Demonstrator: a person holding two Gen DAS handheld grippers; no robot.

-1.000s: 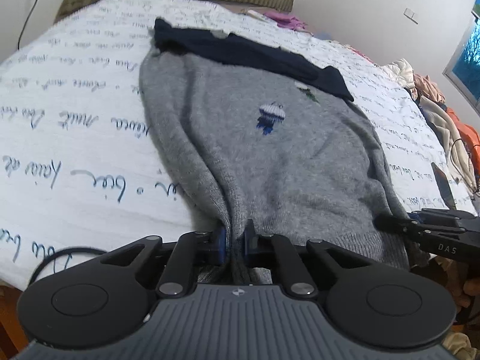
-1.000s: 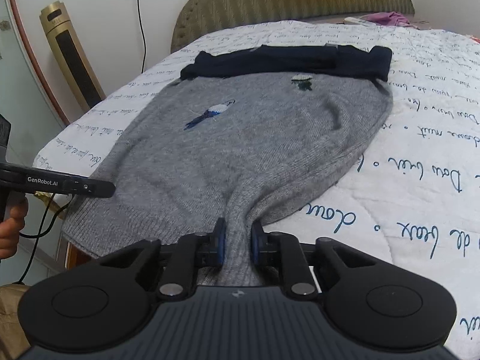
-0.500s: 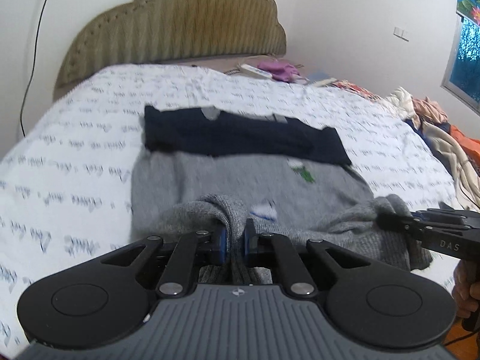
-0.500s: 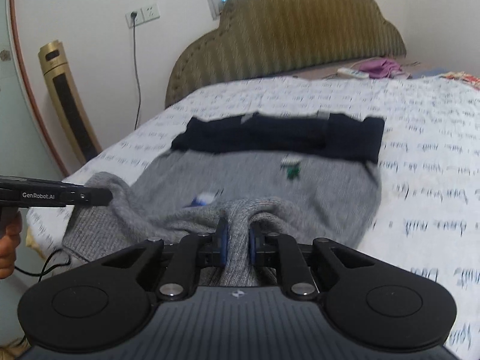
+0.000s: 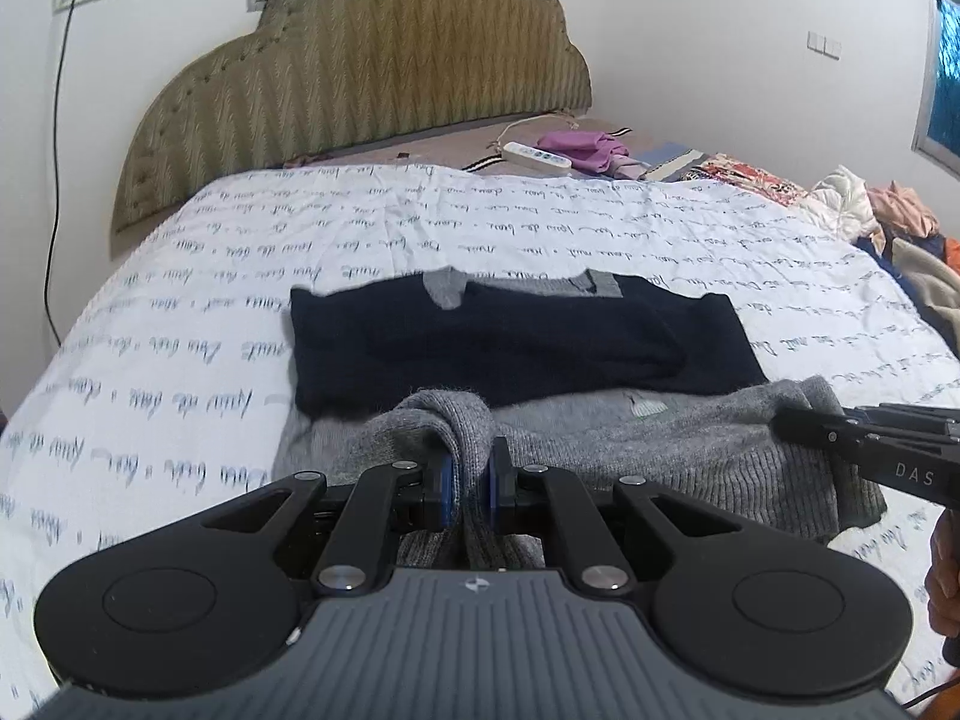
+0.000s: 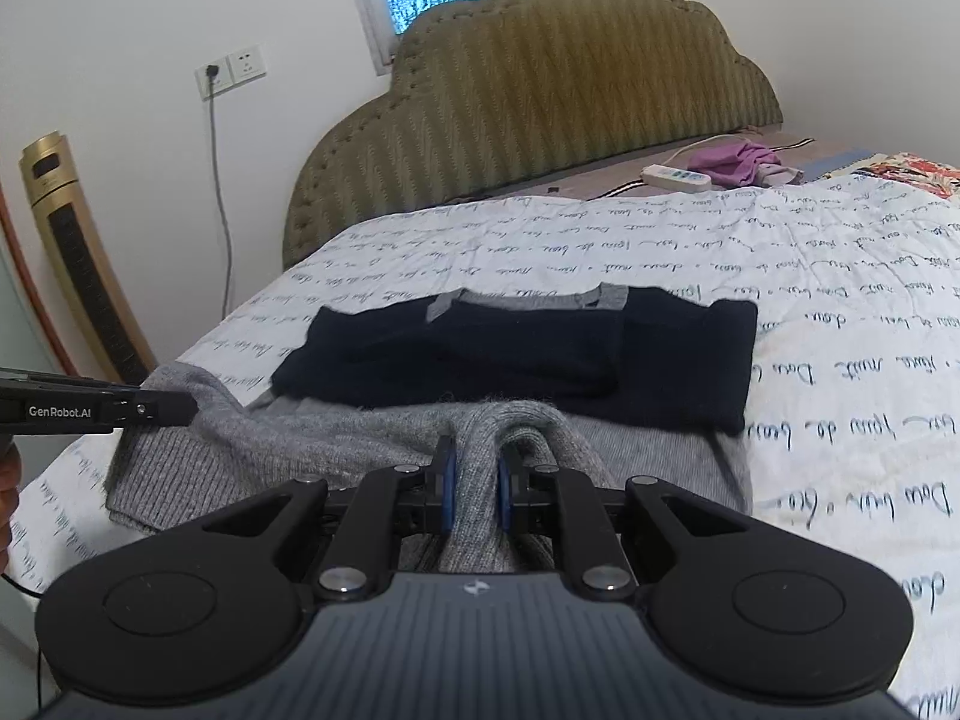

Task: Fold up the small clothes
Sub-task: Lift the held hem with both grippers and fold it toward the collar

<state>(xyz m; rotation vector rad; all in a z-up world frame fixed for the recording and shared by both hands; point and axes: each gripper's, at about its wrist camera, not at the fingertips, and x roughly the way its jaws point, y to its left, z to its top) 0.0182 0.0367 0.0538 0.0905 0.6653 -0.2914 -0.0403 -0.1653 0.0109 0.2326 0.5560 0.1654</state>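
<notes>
A small grey sweater (image 5: pixel 690 450) with navy sleeves (image 5: pixel 516 348) folded across its top lies on the bed. My left gripper (image 5: pixel 467 477) is shut on the left part of its grey hem. My right gripper (image 6: pixel 475 483) is shut on the right part of the hem (image 6: pixel 504 426). Both hold the hem lifted and carried over the body, close to the navy sleeves (image 6: pixel 528 360). The right gripper also shows in the left wrist view (image 5: pixel 870 450), and the left gripper in the right wrist view (image 6: pixel 102 408).
The bed has a white quilt (image 5: pixel 180 372) with blue script and an olive headboard (image 5: pixel 360 72). A power strip (image 5: pixel 537 157) and purple cloth (image 5: pixel 582 147) lie near the headboard. A heap of clothes (image 5: pixel 888 222) sits at the right. A tower fan (image 6: pixel 78 258) stands left.
Both grippers have lifted the grey hem from the near bed edge and carried it forward over the sweater towards the navy sleeves, doubling the grey body.
</notes>
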